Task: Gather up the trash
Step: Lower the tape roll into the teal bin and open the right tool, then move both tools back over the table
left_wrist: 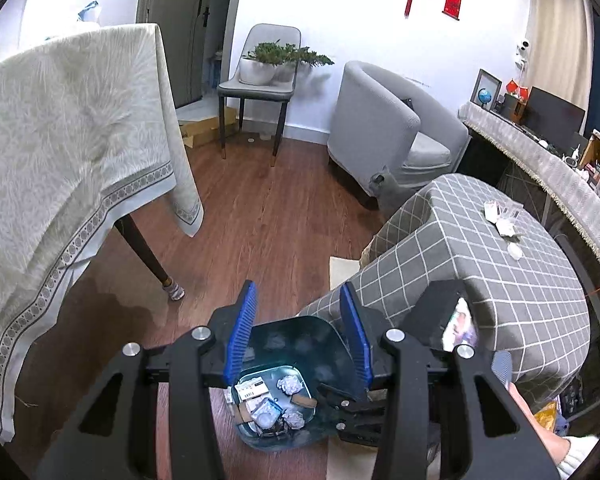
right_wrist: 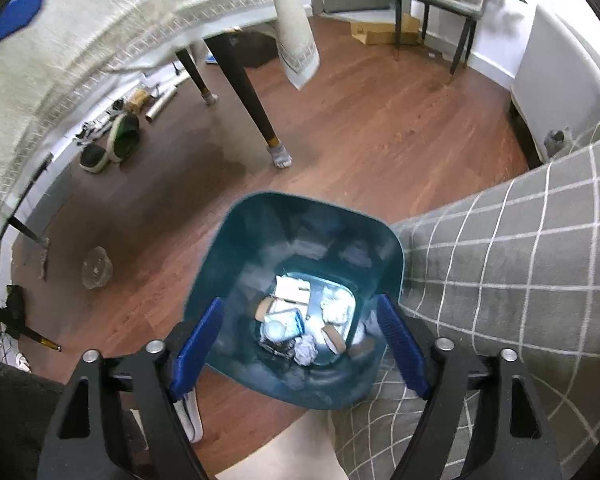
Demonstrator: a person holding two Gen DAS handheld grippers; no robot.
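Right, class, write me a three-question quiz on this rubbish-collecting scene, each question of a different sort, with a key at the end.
1. True or false: the blue bin on the wooden floor is empty.
2. Where does uncollected rubbish remain? A) on the checked tablecloth B) on the grey armchair C) on the chair with the plant pots
3. Fill in: the right claw hangs over the bin with its jaws ____.

Key:
1. False: crumpled paper balls and packaging lie at the bottom.
2. A
3. open, nothing between them
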